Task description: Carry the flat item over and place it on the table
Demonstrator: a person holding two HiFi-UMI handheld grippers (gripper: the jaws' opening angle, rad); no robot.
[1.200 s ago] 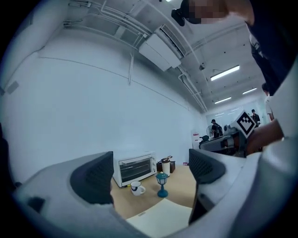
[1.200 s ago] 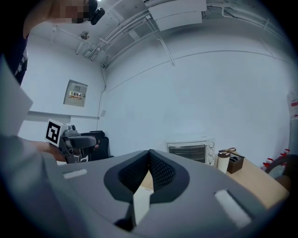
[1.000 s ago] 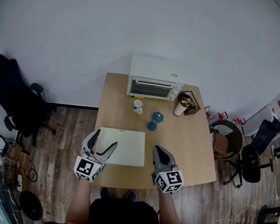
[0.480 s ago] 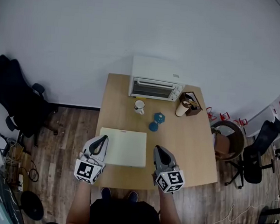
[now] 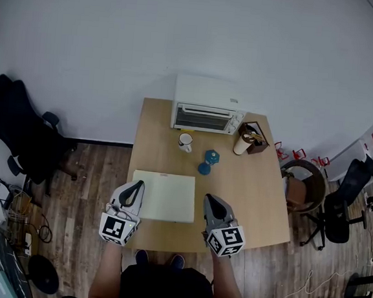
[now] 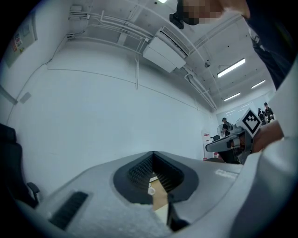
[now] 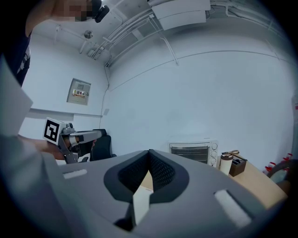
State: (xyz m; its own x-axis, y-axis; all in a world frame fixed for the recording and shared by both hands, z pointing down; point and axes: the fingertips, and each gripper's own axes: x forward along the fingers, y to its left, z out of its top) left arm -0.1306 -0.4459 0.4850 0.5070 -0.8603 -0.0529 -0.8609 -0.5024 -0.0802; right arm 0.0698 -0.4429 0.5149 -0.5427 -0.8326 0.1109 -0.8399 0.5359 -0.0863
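A flat white board [image 5: 164,195] lies on the wooden table [image 5: 248,189], near its front left corner. My left gripper [image 5: 136,186] is shut, with its tips over the board's left edge. In the left gripper view the jaws of the left gripper [image 6: 152,155] meet with nothing between them, and a sliver of the board [image 6: 160,213] shows below. My right gripper [image 5: 209,199] is shut too, just off the board's right edge. In the right gripper view the right gripper [image 7: 149,152] holds nothing, and the board [image 7: 139,202] shows through the gap.
At the table's back stand a white toaster oven [image 5: 206,111], a mug [image 5: 184,140], two blue items [image 5: 208,157], a paper cup [image 5: 241,143] and a brown box [image 5: 252,135]. A black chair [image 5: 19,130] stands to the left. A stool [image 5: 304,181] and another chair [image 5: 345,191] stand to the right.
The left gripper's jaws were open a second ago and have closed. Both grippers and the board stay about where they were.
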